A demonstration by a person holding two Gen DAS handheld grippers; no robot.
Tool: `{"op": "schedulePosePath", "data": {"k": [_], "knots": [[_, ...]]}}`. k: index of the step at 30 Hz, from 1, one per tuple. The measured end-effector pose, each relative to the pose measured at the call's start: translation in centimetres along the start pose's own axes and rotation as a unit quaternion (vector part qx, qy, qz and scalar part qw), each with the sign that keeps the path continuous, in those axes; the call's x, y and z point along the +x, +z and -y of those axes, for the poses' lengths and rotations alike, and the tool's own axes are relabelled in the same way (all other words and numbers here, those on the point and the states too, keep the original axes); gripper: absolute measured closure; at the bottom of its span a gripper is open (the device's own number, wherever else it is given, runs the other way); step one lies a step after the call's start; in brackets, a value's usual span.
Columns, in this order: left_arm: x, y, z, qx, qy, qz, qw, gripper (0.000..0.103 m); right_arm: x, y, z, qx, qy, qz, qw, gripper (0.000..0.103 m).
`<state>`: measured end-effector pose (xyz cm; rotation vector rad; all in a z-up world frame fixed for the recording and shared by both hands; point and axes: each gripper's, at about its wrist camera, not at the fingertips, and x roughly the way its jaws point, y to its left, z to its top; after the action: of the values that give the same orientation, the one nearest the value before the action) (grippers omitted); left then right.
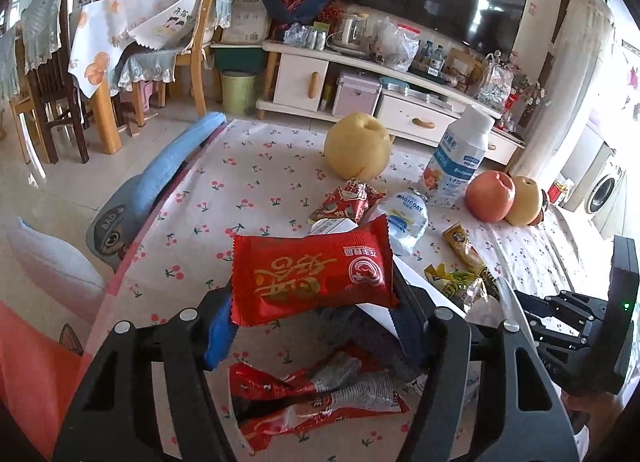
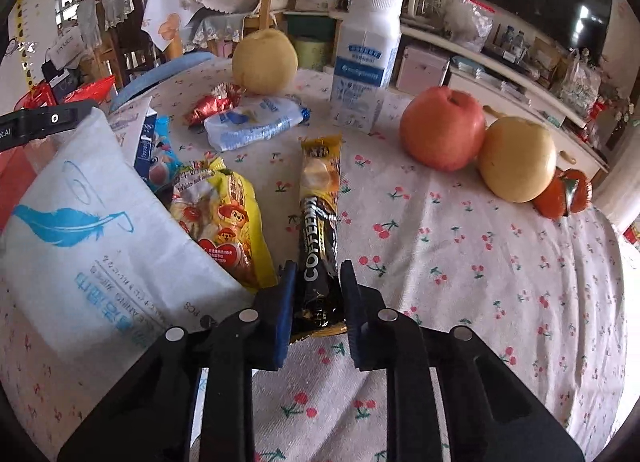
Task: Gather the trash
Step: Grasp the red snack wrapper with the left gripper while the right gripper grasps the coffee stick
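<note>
My left gripper point(image 1: 312, 302) is shut on a red snack packet point(image 1: 312, 276) and holds it above the cherry-print tablecloth point(image 1: 240, 189). Torn red wrappers point(image 1: 312, 398) lie under it. My right gripper point(image 2: 318, 286) is shut on the near end of a black and yellow coffee stick point(image 2: 320, 201) that lies on the cloth. A yellow snack wrapper point(image 2: 224, 217), a white tissue pack point(image 2: 100, 254), a crushed clear packet point(image 2: 256, 121) and a small red wrapper point(image 2: 212, 105) lie to its left. The right gripper shows at the left wrist view's right edge point(image 1: 560, 322).
Two pears point(image 1: 357, 145) point(image 2: 518, 157), an apple point(image 2: 442, 127), a white bottle point(image 2: 366, 49) and small oranges point(image 2: 564, 193) stand on the table. A blue towel point(image 1: 172, 169) hangs over the left edge. Chairs, a TV cabinet and a bin point(image 1: 238, 91) stand beyond.
</note>
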<state>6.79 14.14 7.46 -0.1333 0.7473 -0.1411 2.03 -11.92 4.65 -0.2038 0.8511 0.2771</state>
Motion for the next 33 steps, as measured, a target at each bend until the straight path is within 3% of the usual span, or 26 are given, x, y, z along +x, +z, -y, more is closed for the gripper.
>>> {"op": "schedulePosePath", "data": {"k": [7,12,16,20,23,25,26,33], "knots": [[-2.1,-0.2,-0.2,0.003,0.0,0.018,0.9998,0.036,-2.5,0.1,0.7,0.016,-0.003,0.033,0.999,0.092],[-3.2,-0.6,0.1,0.011,-0.008,0.024,0.9996,0.036,-3.5,-1.0,1.2,0.037,0.017,0.022,0.999,0.094],[-3.7,-1.1,0.2,0.015,-0.014,0.024,0.9995,0.036,-4.1,-2.4,2.3,0.083,0.063,-0.008,0.995,0.094],[-4.5,-1.6,0.3,0.017,-0.017,0.026,0.9994,0.036,-3.7,-3.5,3.6,0.126,0.072,-0.02,0.989,0.094],[-4.7,-1.8,0.5,0.022,-0.017,0.027,0.9993,0.036,-3.4,-3.0,3.6,0.125,0.053,-0.006,0.991,0.085],[-4.8,-2.1,0.6,0.029,-0.011,0.026,0.9992,0.036,-3.0,-2.5,3.4,0.133,0.051,0.001,0.99,0.051],[-4.8,-2.2,0.6,0.032,-0.008,0.025,0.9991,0.036,-2.6,-2.2,3.2,0.133,0.053,0.003,0.99,0.046],[-4.7,-2.5,0.6,0.041,-0.002,0.02,0.9989,0.036,1.1,0.4,1.9,0.103,0.002,-0.012,0.995,0.047]]}}
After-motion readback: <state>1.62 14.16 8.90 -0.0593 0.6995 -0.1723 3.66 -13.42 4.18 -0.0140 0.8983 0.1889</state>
